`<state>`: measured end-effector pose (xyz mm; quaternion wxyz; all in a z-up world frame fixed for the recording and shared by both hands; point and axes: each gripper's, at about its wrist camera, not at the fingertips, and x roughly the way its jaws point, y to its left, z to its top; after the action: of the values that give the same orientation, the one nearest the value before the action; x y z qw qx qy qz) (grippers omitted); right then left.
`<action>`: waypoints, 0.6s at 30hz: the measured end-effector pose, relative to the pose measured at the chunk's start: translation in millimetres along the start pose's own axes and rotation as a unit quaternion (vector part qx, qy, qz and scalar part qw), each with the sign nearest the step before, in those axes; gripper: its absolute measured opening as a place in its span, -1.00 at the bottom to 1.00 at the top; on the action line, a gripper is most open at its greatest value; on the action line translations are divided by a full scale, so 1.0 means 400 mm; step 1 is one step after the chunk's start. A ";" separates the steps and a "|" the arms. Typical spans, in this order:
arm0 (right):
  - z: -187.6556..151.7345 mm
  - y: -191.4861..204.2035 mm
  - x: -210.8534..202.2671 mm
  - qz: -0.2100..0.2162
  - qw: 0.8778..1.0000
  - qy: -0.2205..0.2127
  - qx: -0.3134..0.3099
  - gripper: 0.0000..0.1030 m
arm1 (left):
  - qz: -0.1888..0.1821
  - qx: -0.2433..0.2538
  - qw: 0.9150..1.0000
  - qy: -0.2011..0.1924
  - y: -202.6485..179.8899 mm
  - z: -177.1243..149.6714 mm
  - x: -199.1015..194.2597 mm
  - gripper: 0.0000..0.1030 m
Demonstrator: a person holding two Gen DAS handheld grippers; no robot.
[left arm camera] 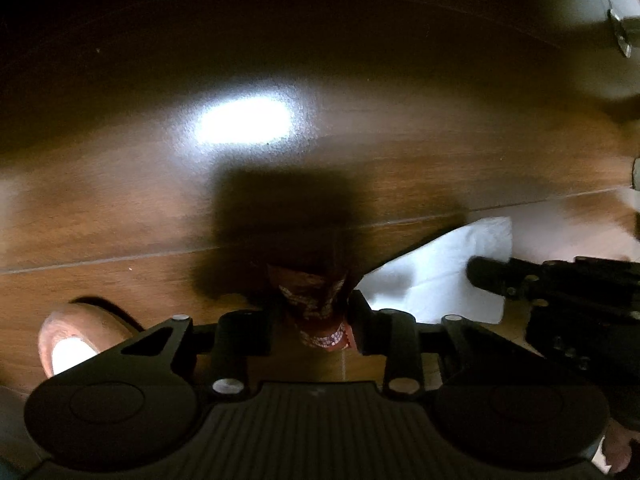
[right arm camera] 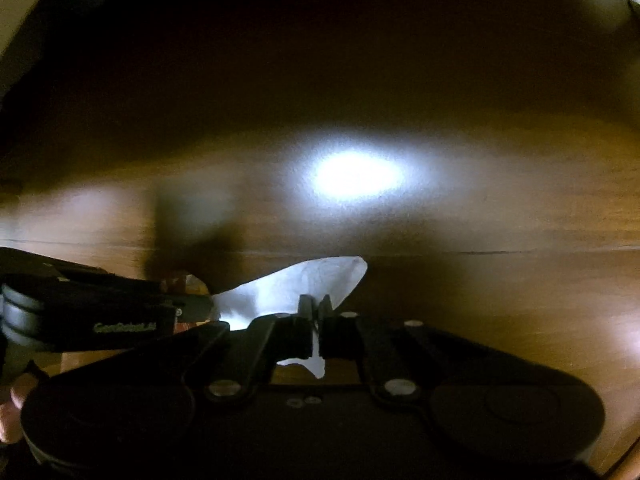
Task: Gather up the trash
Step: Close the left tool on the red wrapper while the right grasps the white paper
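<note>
In the left wrist view my left gripper (left arm camera: 314, 312) is shut on a dark red patterned wrapper (left arm camera: 316, 300), held above the brown wood floor (left arm camera: 120, 208). To its right lies a white tissue (left arm camera: 440, 268), with my right gripper's black body over it. In the right wrist view my right gripper (right arm camera: 316, 320) is shut on that white tissue (right arm camera: 304, 284), which sticks out ahead of and below the fingers. The left gripper's body (right arm camera: 92, 312) shows at the left with a bit of the red wrapper (right arm camera: 180, 280) beyond it.
Glossy wood floor with bright light reflections (left arm camera: 244, 120) fills both views. A brown shoe tip (left arm camera: 76, 340) is at lower left in the left wrist view. A pale wall or door with a metal fitting (left arm camera: 620, 32) is at upper right.
</note>
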<state>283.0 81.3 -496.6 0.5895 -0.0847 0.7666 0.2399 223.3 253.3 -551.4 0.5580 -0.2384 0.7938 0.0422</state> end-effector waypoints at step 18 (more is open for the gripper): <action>-0.105 -0.095 -0.475 -0.030 0.992 -0.125 0.012 -0.95 | 0.000 0.094 0.995 -0.039 -0.165 -0.051 -0.295 -0.37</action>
<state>317.6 -0.5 -319.3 0.6885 -0.0699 0.6872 0.2212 265.0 227.3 -423.8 0.6084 -0.1831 0.7719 -0.0232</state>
